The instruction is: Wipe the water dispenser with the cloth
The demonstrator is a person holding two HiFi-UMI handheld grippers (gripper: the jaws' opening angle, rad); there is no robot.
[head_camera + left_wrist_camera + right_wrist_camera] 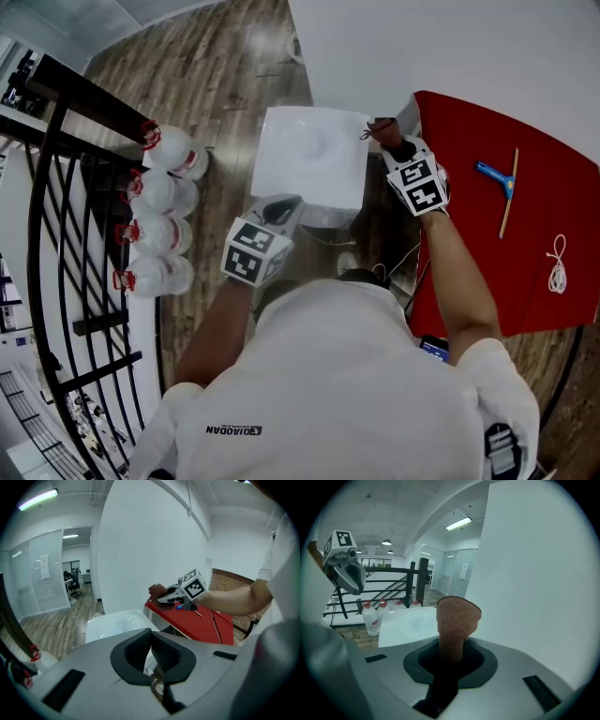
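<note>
The white water dispenser (314, 155) stands against the wall, and I see its flat top from above. My right gripper (382, 131) is shut on a brown knitted cloth (457, 620) and holds it at the top's far right corner. In the left gripper view the same cloth (155, 591) shows at the right gripper's tip. My left gripper (284, 204) hovers at the near left edge of the dispenser top (112, 625). Its ribbed pads (164, 656) are closed together with nothing between them.
A red-covered table (525, 253) to the right of the dispenser carries a blue squeegee (500, 180) and a coiled white cord (558, 262). Several large water bottles (159, 211) stand on the wood floor at left, beside a black railing (66, 234).
</note>
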